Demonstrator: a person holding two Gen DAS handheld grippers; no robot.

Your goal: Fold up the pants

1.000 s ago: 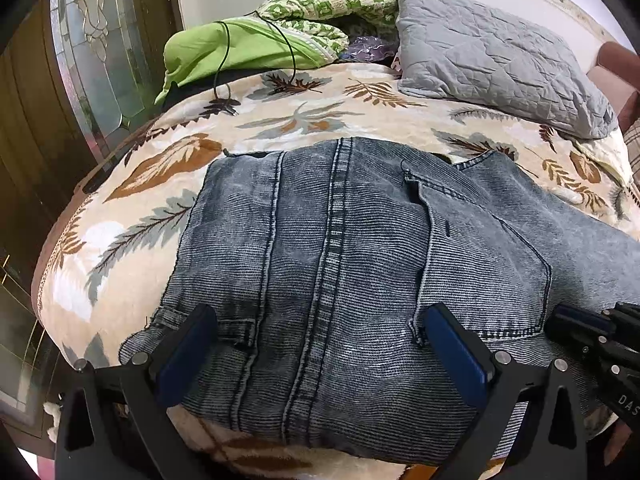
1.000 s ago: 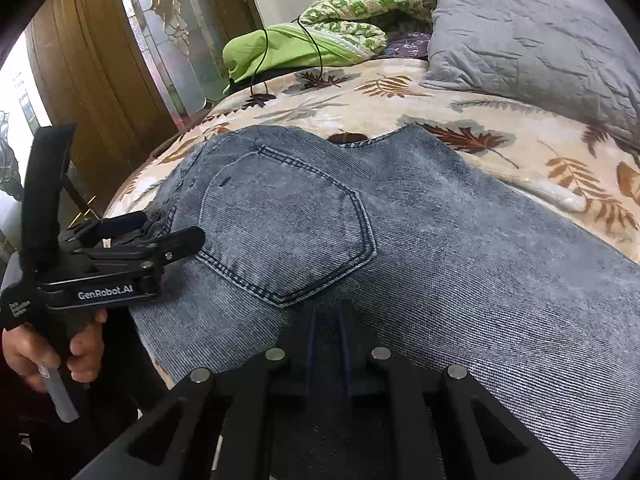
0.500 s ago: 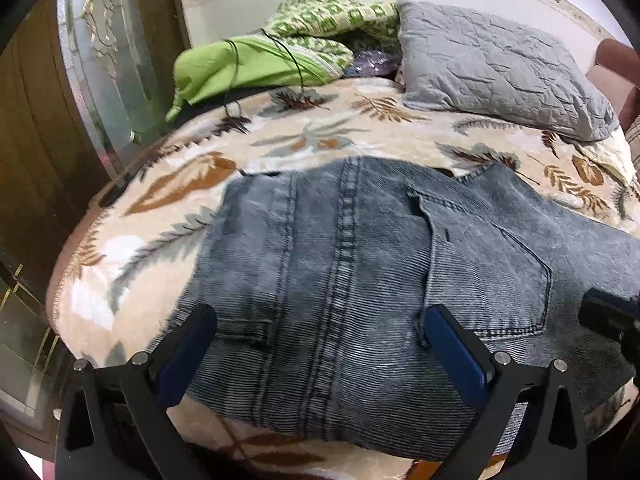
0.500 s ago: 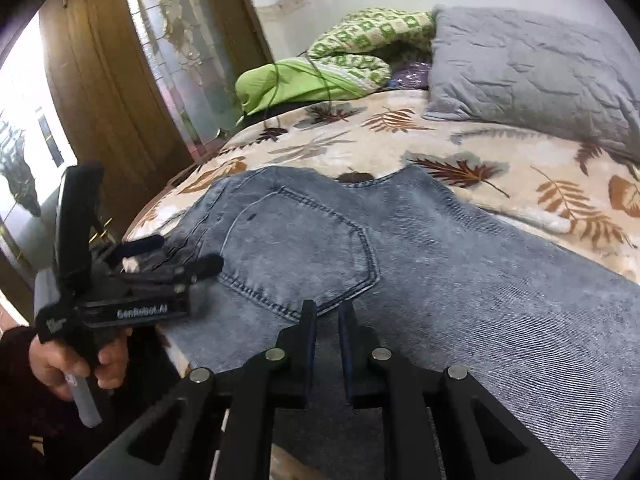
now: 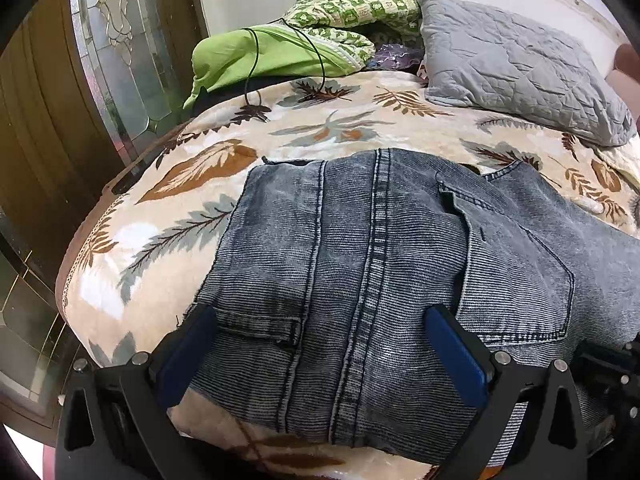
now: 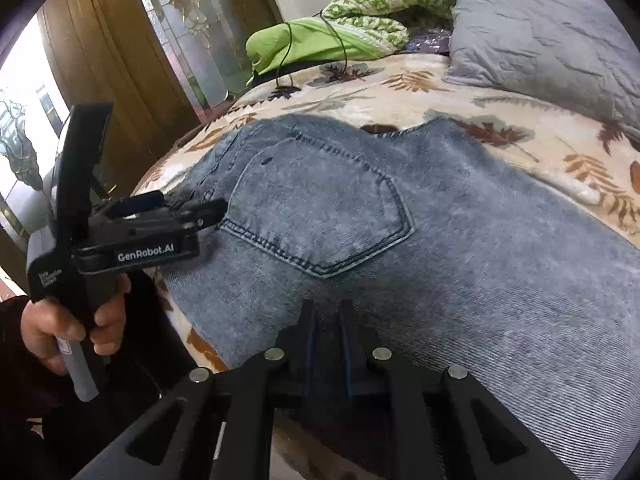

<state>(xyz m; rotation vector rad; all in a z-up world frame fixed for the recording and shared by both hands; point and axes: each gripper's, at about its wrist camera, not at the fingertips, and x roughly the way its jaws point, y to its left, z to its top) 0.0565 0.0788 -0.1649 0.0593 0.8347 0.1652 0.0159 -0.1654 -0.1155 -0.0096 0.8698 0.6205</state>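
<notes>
Grey-blue washed jeans (image 5: 372,264) lie flat on the bed, back side up, with a back pocket (image 6: 320,204) showing. My left gripper (image 5: 320,316) is open wide, its blue pads (image 5: 456,360) spanning the near edge of the jeans around the centre seam, with no pinch on the cloth. In the right wrist view the left gripper (image 6: 192,205) is held in a hand (image 6: 72,328) at the jeans' left edge. My right gripper (image 6: 326,308) is shut and hovers low over the denim below the pocket; no fold of cloth shows between its fingers.
The bed has a cream leaf-print blanket (image 5: 192,184). At its head lie a grey quilted pillow (image 5: 516,64), a green bundle (image 5: 260,56) with a black cable and a green patterned cover (image 5: 348,12). A wooden door with glass panels (image 5: 116,48) stands on the left.
Both views have only wobbled slightly. The jeans lie as before, the left jaws stay wide apart and the right jaws stay together.
</notes>
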